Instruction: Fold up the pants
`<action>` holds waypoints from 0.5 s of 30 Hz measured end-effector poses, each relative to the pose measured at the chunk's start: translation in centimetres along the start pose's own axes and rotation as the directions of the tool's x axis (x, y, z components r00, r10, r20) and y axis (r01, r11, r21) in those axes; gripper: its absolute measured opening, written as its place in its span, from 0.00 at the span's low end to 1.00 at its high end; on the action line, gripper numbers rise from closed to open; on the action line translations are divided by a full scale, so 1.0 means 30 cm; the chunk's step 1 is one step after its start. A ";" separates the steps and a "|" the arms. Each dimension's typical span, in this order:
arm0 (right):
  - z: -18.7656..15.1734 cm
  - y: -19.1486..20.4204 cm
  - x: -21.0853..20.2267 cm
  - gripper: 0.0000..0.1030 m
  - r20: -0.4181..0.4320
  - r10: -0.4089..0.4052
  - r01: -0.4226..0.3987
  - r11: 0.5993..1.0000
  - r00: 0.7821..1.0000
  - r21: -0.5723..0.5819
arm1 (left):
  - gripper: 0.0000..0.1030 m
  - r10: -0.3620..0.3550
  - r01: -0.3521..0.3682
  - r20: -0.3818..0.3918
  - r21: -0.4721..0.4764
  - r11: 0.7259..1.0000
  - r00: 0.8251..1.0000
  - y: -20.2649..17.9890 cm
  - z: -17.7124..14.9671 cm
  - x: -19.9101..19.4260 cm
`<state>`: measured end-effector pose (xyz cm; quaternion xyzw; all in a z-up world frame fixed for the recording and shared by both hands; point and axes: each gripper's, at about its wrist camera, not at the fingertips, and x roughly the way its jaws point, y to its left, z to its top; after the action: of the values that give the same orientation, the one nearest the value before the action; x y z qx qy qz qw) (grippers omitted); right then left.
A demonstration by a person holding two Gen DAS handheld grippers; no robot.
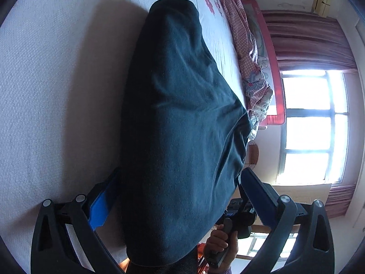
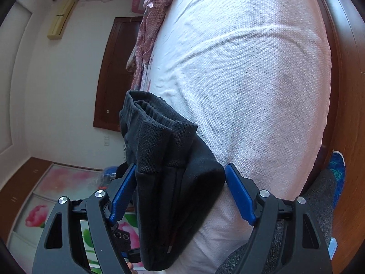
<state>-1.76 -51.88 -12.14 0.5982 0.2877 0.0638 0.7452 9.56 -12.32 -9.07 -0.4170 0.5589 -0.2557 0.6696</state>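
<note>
One pair of dark pants is hanging between the fingers of both grippers, just above a white bed. In the left wrist view the cloth is filling the gap of the left gripper and spilling forward over it, so the blue pads are showing only at either side of the fabric. The left jaws are standing wide with the pants draped between them; whether the pads are actually pressing the cloth I cannot tell.

In the right wrist view the right gripper is standing with its two blue pads set apart on either side of the folded bundle of pants. The left-hand pad is touching the cloth, while the other is sitting just beside the bulge of fabric, so a firm grip is not certain here either.

The right view is showing the layered edges of the bundle: the gathered elastic waistband and two ribbed cuffs stacked next to it. The left view is showing only one smooth, unbroken face of the cloth.

The left view alone is showing a bright window with a reddish curtain, and the person's hand holding the other gripper's handle beneath the cloth. Both views are showing one crumpled pink checked quilt along the far side of the bed.
</note>
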 end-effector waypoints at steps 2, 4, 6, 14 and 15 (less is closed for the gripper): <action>-0.001 -0.004 -0.008 0.75 0.003 0.003 -0.003 1.000 1.000 0.003 | 0.98 -0.020 0.020 0.015 -0.021 1.000 1.000 0.003 0.002 -0.003; -0.008 0.001 -0.019 0.65 0.009 -0.028 0.028 1.000 1.000 -0.009 | 0.97 -0.027 0.027 0.018 -0.029 0.999 0.999 -0.004 0.003 0.000; -0.017 0.008 -0.039 0.49 0.014 -0.055 0.055 0.998 0.998 -0.023 | 0.75 0.002 -0.002 0.009 -0.017 1.000 1.000 -0.016 -0.002 0.012; -0.028 0.200 -0.088 0.33 0.024 -0.076 0.078 0.991 0.997 -0.113 | 0.20 -0.078 0.079 0.019 -0.061 0.995 0.997 -0.030 0.022 -0.036; -0.025 0.236 -0.092 0.33 0.024 -0.072 0.075 0.988 0.997 -0.132 | 0.20 -0.091 0.092 0.030 -0.047 0.995 0.995 -0.053 0.028 -0.047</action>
<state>-2.67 -50.51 -4.69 0.5367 0.2977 0.0497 0.7879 10.22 -11.77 -6.96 -0.4618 0.5358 -0.2667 0.6547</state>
